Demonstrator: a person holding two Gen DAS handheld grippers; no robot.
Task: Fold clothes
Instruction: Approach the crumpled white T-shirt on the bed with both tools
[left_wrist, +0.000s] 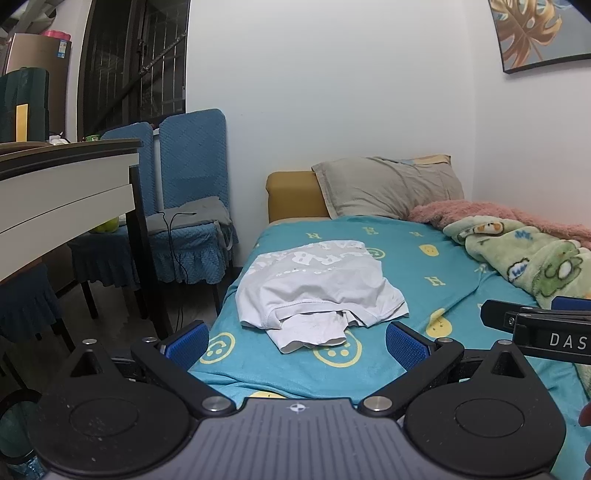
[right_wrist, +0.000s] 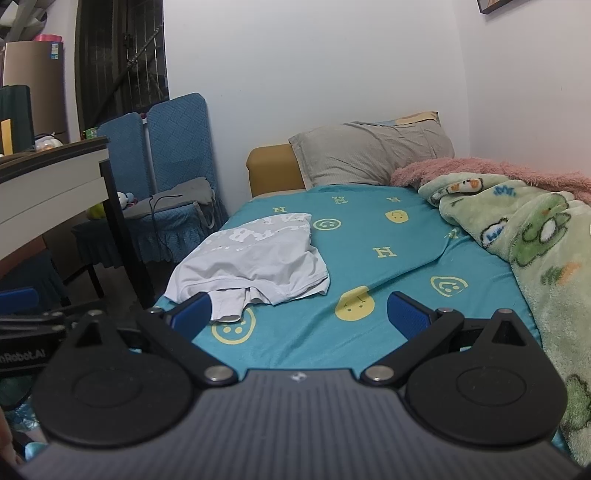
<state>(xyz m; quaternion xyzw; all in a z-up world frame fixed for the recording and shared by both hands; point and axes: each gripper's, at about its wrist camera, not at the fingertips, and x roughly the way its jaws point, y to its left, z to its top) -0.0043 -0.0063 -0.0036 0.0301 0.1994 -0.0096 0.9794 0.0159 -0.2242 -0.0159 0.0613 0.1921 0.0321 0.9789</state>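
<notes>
A white T-shirt (left_wrist: 317, 291) with grey lettering lies loosely folded on the teal smiley-print bed sheet (left_wrist: 424, 280), with a sleeve sticking out toward me. It also shows in the right wrist view (right_wrist: 255, 262). My left gripper (left_wrist: 295, 345) is open and empty, held just short of the shirt's near edge. My right gripper (right_wrist: 299, 314) is open and empty, to the right of the shirt, with its left fingertip (right_wrist: 194, 314) beside the sleeve. The right gripper's side shows in the left wrist view (left_wrist: 535, 325).
A grey pillow (left_wrist: 388, 188) and yellow headboard (left_wrist: 291, 195) stand at the bed's far end. A green cartoon blanket (left_wrist: 528, 258) and pink blanket (left_wrist: 498, 214) are heaped on the right. A desk (left_wrist: 66, 192) and blue-covered chairs (left_wrist: 188, 214) stand to the left.
</notes>
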